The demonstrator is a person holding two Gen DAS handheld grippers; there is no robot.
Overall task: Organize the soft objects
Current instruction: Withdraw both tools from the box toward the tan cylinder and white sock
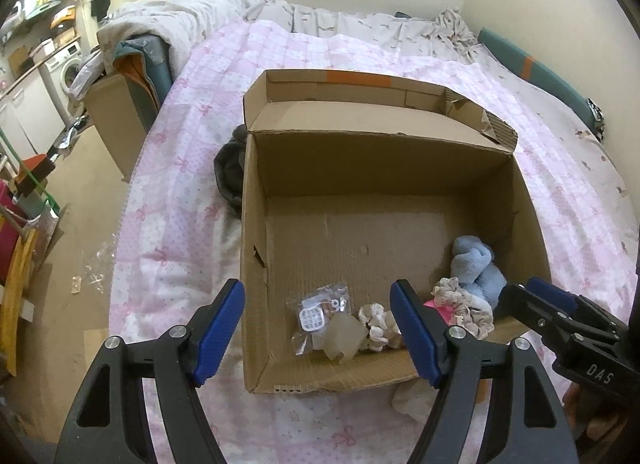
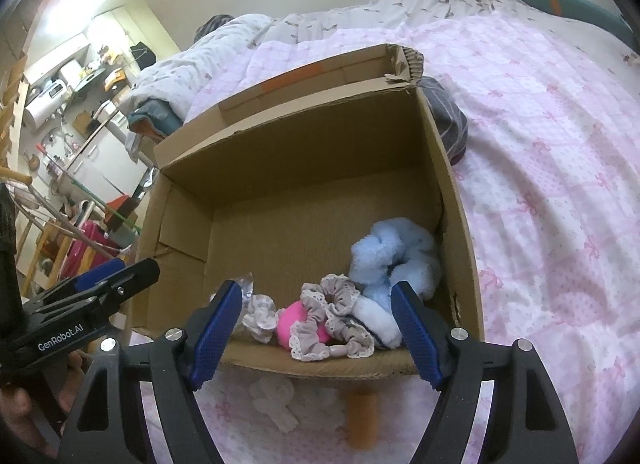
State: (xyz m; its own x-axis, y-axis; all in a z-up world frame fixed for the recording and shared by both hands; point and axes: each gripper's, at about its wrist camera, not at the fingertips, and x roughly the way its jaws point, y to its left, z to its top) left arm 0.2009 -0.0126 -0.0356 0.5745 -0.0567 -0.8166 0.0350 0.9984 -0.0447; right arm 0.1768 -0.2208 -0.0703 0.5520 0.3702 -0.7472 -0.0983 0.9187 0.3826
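Note:
An open cardboard box sits on the pink bed. At its near side lie a fluffy blue scrunchie, a beige lace scrunchie, a pink soft ball, a small white scrunchie and a clear plastic packet. My left gripper is open and empty above the box's near left corner. My right gripper is open and empty over the near wall, above the scrunchies.
A dark grey cloth lies on the bed behind the box. A white soft piece and an orange cylinder lie on the quilt in front of the box. A rumpled duvet is at the bed's head. The floor with clutter is to the left.

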